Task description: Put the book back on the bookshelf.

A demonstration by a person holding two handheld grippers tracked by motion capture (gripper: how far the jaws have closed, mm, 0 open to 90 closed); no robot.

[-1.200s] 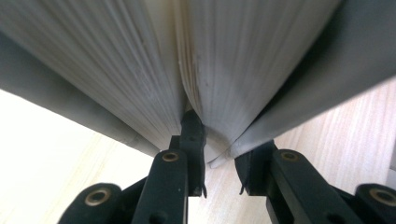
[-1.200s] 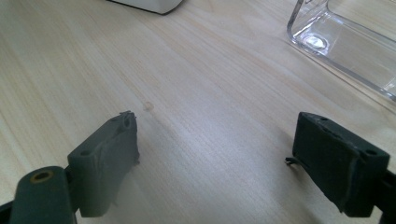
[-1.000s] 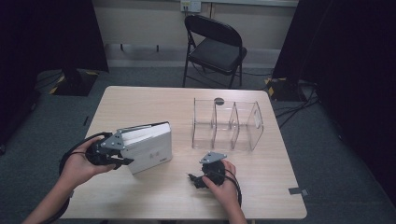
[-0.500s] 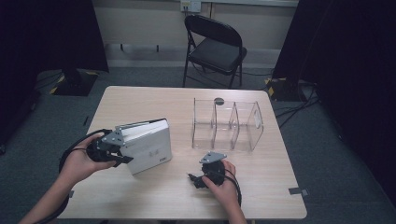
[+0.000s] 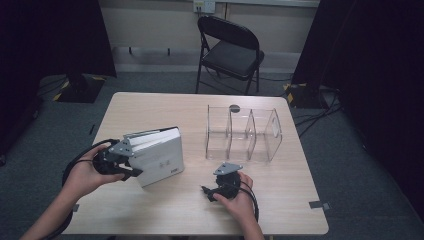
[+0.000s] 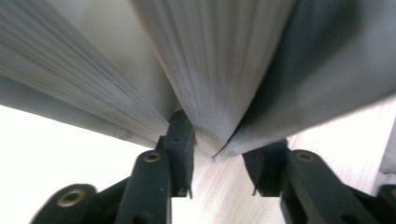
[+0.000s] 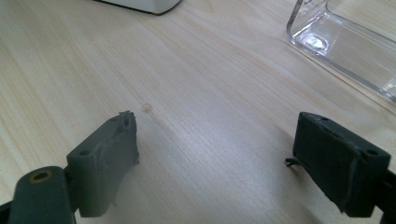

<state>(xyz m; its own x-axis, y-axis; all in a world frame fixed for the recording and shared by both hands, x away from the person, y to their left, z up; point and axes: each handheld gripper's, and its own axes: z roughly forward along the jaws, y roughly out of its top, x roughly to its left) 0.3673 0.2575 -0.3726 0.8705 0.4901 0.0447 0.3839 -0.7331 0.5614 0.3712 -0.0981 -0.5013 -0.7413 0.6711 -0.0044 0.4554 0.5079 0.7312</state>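
Note:
A thick white book (image 5: pixel 159 155) stands tilted on its edge at the table's left. My left gripper (image 5: pixel 131 159) is at its left end. In the left gripper view the book's fanned pages (image 6: pixel 219 70) and dark cover taper to a corner between the jaws. My left gripper (image 6: pixel 222 158) has just been opening, and bare wood shows beside the pages, so the pads do not press. My right gripper (image 5: pixel 220 187) rests near the front edge. In its own view my right gripper (image 7: pixel 215 154) stands open over bare wood.
A clear acrylic organizer (image 5: pixel 243 134) with three compartments stands right of centre, and its corner (image 7: pixel 345 32) lies just ahead of the right gripper. A small dark disc (image 5: pixel 234 107) lies behind it. A black folding chair (image 5: pixel 230 50) stands beyond the table (image 5: pixel 280 200).
The book has been tipped up from a flatter lie to a steeper stand on its edge and has turned slightly. Neither hand has shifted noticeably.

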